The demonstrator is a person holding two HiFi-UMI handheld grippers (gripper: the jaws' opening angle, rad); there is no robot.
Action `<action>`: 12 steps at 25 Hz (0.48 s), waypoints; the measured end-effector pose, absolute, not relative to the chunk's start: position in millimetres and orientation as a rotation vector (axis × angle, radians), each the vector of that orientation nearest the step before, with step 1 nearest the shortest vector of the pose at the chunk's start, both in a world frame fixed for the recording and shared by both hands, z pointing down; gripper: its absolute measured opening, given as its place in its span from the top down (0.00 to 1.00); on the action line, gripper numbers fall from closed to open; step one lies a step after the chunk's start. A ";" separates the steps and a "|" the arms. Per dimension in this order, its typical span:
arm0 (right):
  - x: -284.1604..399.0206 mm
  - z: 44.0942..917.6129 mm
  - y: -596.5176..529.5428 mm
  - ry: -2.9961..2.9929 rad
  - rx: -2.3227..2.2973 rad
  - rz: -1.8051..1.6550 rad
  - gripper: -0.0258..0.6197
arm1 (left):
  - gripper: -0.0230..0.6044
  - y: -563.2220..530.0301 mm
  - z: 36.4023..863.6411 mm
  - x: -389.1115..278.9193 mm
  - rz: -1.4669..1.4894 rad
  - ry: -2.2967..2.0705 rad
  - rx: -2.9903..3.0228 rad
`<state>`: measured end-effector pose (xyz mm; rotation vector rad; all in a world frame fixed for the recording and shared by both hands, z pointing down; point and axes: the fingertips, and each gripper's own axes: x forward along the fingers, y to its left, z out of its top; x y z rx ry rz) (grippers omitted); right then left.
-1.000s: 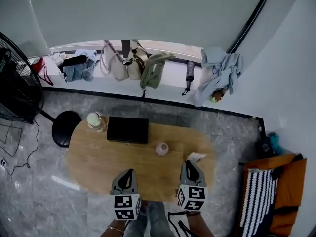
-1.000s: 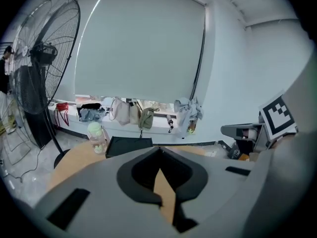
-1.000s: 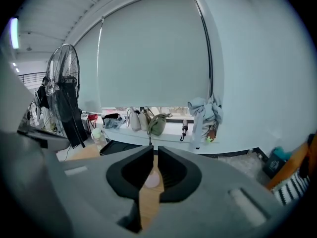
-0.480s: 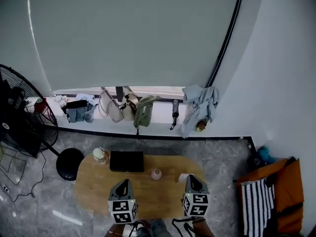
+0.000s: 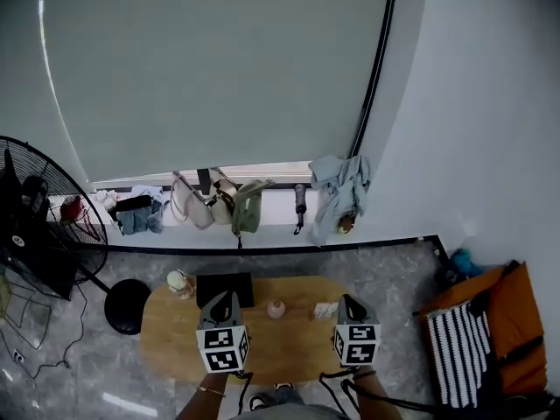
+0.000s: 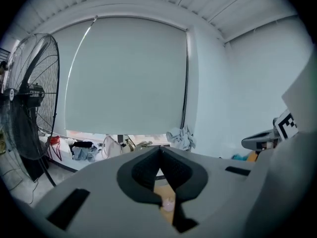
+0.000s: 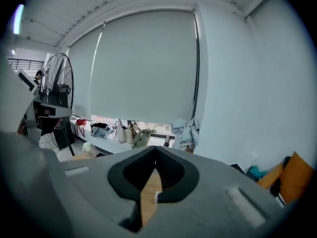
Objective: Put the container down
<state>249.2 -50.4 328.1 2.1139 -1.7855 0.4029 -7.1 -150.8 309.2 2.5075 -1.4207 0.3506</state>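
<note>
Pink and upright, the container (image 5: 276, 309) stands on the wooden tabletop (image 5: 166, 344) just right of the black box (image 5: 224, 287) — already set down, I judge. The left gripper (image 5: 224, 296) and right gripper (image 5: 347, 298) hover on the person's side of the box, jaws pressed together on nothing; the left looks nearer the container. A jar (image 5: 179, 281) sits left of the box — nothing blocks the way.

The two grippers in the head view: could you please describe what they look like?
Both the left gripper and the right gripper have pale grey wedge-shaped bodies tapering to a point, dark ribbed inner pads, and a white cube with black square markers behind.
</note>
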 end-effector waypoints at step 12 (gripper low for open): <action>248.5 311.4 -57.2 -1.802 2.124 0.391 0.95 | 0.97 -155.8 304.5 -11.6 0.350 -1.450 2.509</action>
